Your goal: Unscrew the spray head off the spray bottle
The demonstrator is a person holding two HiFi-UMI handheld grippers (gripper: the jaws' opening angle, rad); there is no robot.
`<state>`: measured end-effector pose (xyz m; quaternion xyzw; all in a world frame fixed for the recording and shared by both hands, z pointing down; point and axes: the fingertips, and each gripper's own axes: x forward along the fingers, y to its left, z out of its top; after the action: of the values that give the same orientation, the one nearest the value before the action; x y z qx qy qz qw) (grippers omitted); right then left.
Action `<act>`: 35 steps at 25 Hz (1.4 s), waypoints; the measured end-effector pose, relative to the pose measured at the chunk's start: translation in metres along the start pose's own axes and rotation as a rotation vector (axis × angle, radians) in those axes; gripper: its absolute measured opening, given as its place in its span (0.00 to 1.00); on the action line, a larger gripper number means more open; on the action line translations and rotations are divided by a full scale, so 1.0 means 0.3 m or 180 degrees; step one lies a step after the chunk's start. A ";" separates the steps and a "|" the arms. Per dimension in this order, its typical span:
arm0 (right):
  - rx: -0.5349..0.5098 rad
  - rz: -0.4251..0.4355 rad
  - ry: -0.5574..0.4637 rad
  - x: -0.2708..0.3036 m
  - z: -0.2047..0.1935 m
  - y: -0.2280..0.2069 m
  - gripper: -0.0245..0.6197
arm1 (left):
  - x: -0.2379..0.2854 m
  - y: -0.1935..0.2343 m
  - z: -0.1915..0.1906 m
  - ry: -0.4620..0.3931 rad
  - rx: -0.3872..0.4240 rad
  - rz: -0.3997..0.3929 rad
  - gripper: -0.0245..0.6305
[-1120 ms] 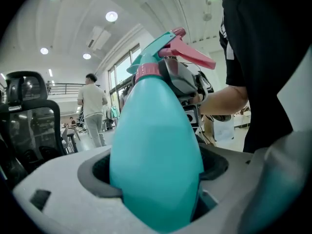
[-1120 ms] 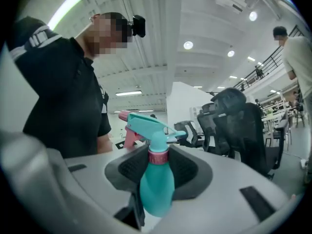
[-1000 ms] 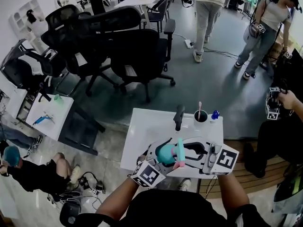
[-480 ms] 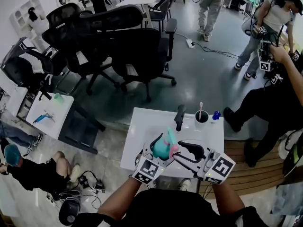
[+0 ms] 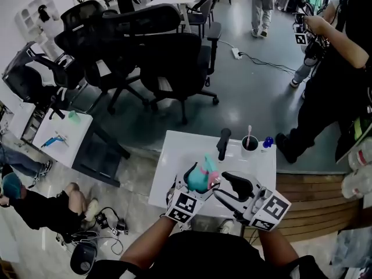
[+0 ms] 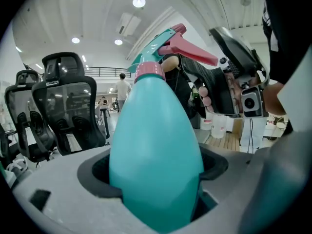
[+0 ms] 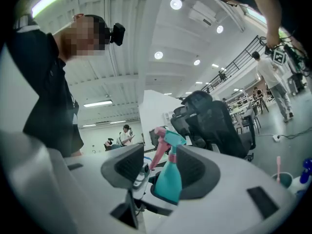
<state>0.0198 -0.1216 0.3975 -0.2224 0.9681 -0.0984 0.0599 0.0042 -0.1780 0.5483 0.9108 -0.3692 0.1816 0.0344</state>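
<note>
The teal spray bottle (image 5: pixel 199 180) is held above the white table's near edge by my left gripper (image 5: pixel 193 186), which is shut on its body. In the left gripper view the bottle (image 6: pixel 155 150) fills the space between the jaws. Its pink collar (image 6: pixel 148 71) and teal spray head (image 6: pixel 158 43) with a pink trigger (image 6: pixel 191 51) sit on the neck. My right gripper (image 5: pixel 225 188) is just right of the bottle, apart from it, and its jaws are opening with nothing pressed between the pads. The right gripper view shows the bottle (image 7: pixel 169 180) a little beyond the gap.
On the white table (image 5: pixel 174 156) stand a black upright object (image 5: pixel 221 143), a cup with a toothbrush (image 5: pixel 249 143) and a small blue item (image 5: pixel 265 141). Black office chairs (image 5: pixel 174 63) crowd the floor behind. A person in black (image 5: pixel 337 68) stands at the right.
My right gripper has let go of the spray head, drawn back to the right and opened wider. The left gripper has kept its hold and moved the bottle slightly up and left.
</note>
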 end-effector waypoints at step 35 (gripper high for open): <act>-0.0075 -0.0950 0.0066 -0.044 -0.001 -0.234 0.38 | -0.026 -0.076 0.106 -0.0283 0.0105 -0.0215 0.72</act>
<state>0.0610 -0.1774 0.4140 -0.3635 0.9260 -0.0971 0.0320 0.0243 -0.1624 0.5175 0.9304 -0.3363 0.1457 0.0090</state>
